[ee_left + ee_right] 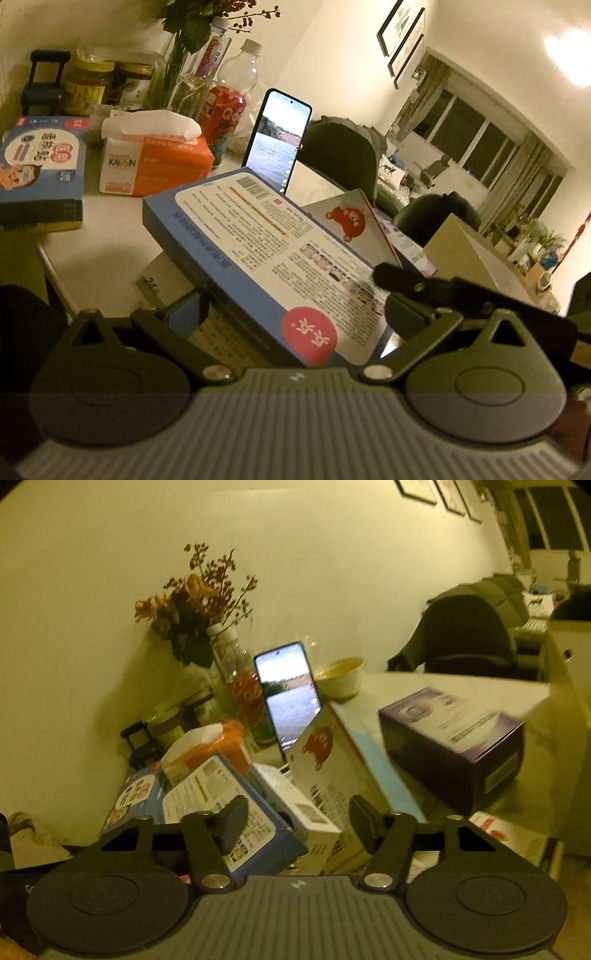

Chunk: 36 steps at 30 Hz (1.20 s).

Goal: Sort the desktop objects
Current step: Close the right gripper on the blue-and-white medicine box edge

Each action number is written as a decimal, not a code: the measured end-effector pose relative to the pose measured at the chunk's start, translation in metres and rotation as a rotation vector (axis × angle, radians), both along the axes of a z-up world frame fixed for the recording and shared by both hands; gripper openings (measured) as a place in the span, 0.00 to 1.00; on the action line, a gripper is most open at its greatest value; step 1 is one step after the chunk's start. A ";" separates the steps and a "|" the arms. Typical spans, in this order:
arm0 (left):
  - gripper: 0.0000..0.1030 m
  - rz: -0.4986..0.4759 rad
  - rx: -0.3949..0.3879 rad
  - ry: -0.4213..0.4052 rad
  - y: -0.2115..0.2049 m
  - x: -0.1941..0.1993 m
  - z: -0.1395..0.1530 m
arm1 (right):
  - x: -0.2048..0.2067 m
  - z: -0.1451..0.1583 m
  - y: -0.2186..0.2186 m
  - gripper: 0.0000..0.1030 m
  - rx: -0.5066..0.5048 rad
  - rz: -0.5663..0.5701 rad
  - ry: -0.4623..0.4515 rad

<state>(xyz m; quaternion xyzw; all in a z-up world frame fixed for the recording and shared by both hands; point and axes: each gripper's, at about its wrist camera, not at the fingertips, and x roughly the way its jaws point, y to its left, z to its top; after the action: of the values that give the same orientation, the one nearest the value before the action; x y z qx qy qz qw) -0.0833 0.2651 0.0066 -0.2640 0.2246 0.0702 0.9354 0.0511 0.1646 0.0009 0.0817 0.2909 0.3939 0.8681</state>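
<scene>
The white counter [110,221] is crowded. A purple box [450,746] lies at its right; a blue box [266,258], tilted, is clamped between the left gripper [295,310] jaws. A second blue box [40,173] lies flat beside an orange tissue pack [155,162]. A bear-printed box [332,771] leans against a lit phone [288,694]. Two jars [107,85] stand by the flowers [195,602]. The right gripper [299,823] points slightly downward, jaws partly apart over a small white box [299,805]; I cannot tell if they touch it.

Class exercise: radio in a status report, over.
Left gripper shut on blue box. Right gripper open over white box. Bear carton crowds right.
</scene>
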 end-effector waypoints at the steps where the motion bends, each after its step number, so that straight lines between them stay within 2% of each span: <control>1: 0.99 -0.003 -0.016 -0.003 0.001 0.000 -0.002 | 0.001 -0.002 0.002 0.50 0.002 0.009 0.012; 3: 0.95 -0.020 -0.047 -0.005 0.002 0.002 -0.005 | 0.002 -0.006 0.003 0.43 0.023 0.030 0.038; 8: 0.94 -0.036 -0.053 -0.014 -0.001 0.002 -0.007 | -0.001 -0.007 -0.001 0.42 0.039 0.037 0.056; 12: 0.83 -0.065 -0.060 -0.053 -0.004 0.000 -0.004 | -0.005 -0.006 -0.008 0.39 0.068 0.050 0.074; 17: 0.80 -0.102 -0.058 -0.079 -0.011 -0.001 -0.002 | -0.011 0.000 -0.016 0.36 0.099 0.048 0.068; 20: 0.67 -0.146 -0.118 -0.094 -0.010 0.000 -0.005 | -0.012 0.001 -0.022 0.35 0.107 0.044 0.078; 23: 0.66 -0.159 -0.196 -0.094 -0.005 0.003 -0.012 | -0.013 -0.001 -0.028 0.35 0.108 0.038 0.088; 26: 0.64 -0.150 -0.229 -0.095 -0.001 0.005 -0.014 | -0.012 -0.004 -0.032 0.33 0.105 0.041 0.102; 29: 0.52 -0.140 -0.258 -0.087 0.001 0.007 -0.017 | -0.011 -0.004 -0.034 0.33 0.104 0.034 0.101; 32: 0.47 -0.140 -0.301 -0.098 0.005 0.007 -0.021 | -0.011 -0.003 -0.036 0.33 0.102 0.025 0.094; 34: 0.42 -0.138 -0.311 -0.118 0.006 0.005 -0.021 | -0.010 -0.003 -0.037 0.33 0.104 0.021 0.093; 36: 0.33 -0.148 -0.327 -0.149 0.007 0.004 -0.021 | -0.009 -0.004 -0.038 0.33 0.113 0.015 0.097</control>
<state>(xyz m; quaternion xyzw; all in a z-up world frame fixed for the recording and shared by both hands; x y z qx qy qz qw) -0.0789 0.2722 -0.0147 -0.3995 0.1817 -0.0560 0.8968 0.0421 0.1263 -0.0031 0.1472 0.3105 0.4118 0.8440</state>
